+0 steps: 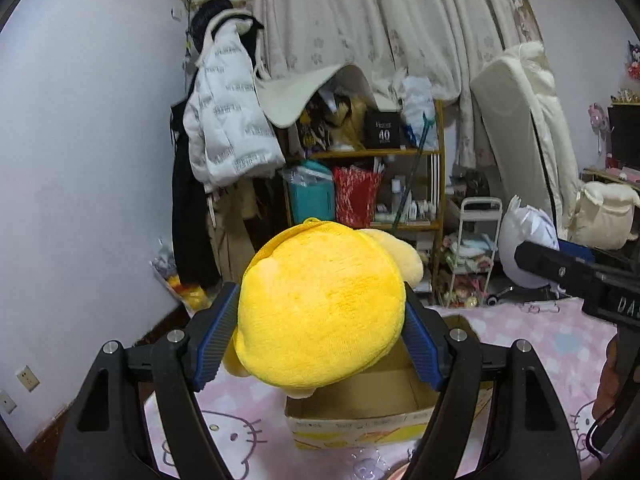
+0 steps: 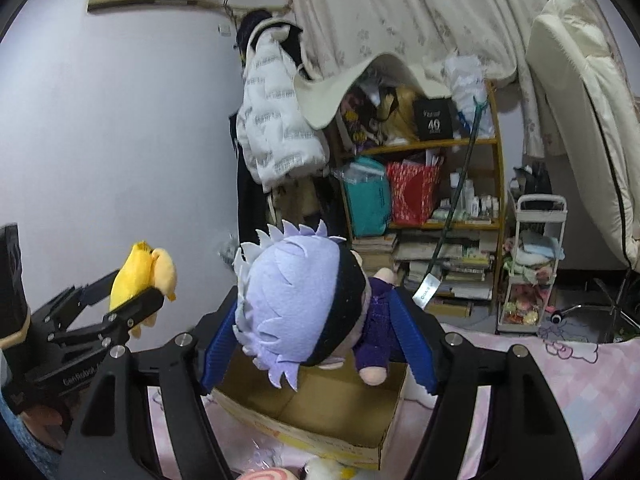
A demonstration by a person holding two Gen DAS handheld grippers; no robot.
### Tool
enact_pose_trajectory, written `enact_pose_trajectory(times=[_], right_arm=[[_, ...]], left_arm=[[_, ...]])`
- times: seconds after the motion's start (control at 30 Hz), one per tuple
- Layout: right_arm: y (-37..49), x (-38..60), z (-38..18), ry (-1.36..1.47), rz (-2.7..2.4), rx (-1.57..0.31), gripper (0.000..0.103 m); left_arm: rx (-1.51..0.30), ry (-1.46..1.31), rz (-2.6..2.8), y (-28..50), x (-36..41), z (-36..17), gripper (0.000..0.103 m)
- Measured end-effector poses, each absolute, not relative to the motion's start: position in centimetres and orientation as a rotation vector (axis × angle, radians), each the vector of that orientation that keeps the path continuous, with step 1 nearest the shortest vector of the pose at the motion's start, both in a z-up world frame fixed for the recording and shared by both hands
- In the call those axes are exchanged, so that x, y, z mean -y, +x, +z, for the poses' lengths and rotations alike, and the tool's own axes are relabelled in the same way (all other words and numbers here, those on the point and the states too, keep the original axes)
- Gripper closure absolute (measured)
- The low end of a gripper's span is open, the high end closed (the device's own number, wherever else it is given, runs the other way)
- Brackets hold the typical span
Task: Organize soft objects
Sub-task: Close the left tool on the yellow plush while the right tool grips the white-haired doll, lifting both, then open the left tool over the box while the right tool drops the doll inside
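A round yellow plush toy (image 1: 320, 308) hangs above an open cardboard box (image 1: 360, 420), squeezed between the blue pads of my left gripper (image 1: 320, 336). A plush doll (image 2: 300, 300) with pale lilac hair, a black headband and purple clothes is clamped head-first in my right gripper (image 2: 316, 340), over the same cardboard box (image 2: 320, 412). The box interior that shows looks bare. In the right wrist view the left gripper (image 2: 136, 300) with the yellow plush toy (image 2: 140, 272) is off to the left. The right gripper's black body (image 1: 580, 276) enters the left wrist view from the right.
The box stands on a bed with a pink cartoon-cat sheet (image 1: 224, 432). Beyond the bed are a cluttered wooden shelf (image 1: 380, 184), a white rolling cart (image 2: 532, 264), hanging coats (image 1: 224, 120) and a folded mattress (image 1: 528, 140). More soft toys (image 2: 320, 472) lie by the box's near edge.
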State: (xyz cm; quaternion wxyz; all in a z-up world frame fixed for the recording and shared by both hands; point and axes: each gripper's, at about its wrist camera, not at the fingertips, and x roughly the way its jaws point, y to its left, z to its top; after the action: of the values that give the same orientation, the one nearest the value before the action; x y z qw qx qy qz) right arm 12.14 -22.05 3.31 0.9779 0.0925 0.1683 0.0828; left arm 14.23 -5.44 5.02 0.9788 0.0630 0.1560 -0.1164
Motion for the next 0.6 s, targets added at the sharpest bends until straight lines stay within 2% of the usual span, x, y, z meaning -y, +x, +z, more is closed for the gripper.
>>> enact_pose_trajectory(times=[0.6], right_arm=[[17.2,22.0,-4.2,0.192,0.185,-0.540,0.026]], left_arm=[[-0.466,0.184,-0.241,18.9,7.1,-1.7,0.026]])
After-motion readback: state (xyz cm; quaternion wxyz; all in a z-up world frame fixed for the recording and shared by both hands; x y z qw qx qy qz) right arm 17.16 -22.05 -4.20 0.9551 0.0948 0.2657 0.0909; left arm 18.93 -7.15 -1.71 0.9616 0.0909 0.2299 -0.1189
